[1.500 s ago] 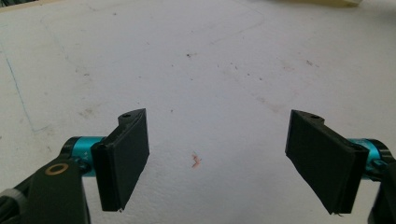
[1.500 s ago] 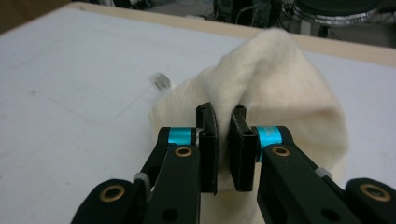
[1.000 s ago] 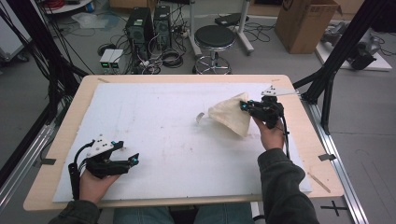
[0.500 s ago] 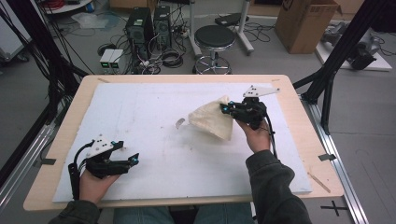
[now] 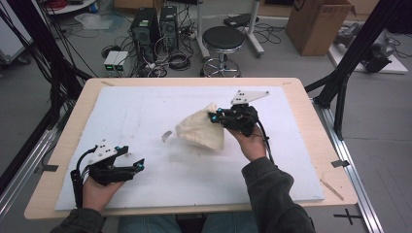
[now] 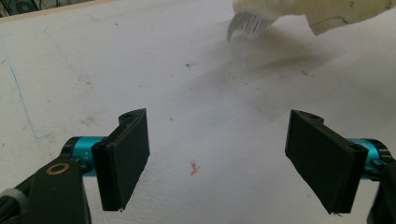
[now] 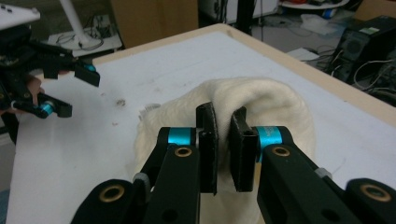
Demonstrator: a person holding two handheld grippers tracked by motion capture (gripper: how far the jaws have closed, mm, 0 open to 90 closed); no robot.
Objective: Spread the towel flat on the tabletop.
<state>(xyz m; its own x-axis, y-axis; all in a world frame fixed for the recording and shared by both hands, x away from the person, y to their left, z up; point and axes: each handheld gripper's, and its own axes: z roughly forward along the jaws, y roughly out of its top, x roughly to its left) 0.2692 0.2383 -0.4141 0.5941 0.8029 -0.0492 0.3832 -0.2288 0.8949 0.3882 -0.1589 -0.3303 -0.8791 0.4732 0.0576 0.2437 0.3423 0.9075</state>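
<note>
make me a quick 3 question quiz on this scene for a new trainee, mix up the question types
1. True or false: the right gripper is shut on the cream cloth.
2. How do the jaws of the left gripper stand? A) pressed together B) wide apart with nothing between them C) clamped on the cloth
3. Fill in: in the left gripper view, a small white ___ hangs from the cloth's edge above the white mat.

Key
1. True. Its jaws pinch a fold of the cloth, and part of the cloth is lifted off the mat.
2. B. They are open over bare mat near the table's front left.
3. Label (a ribbed fabric tag).
</note>
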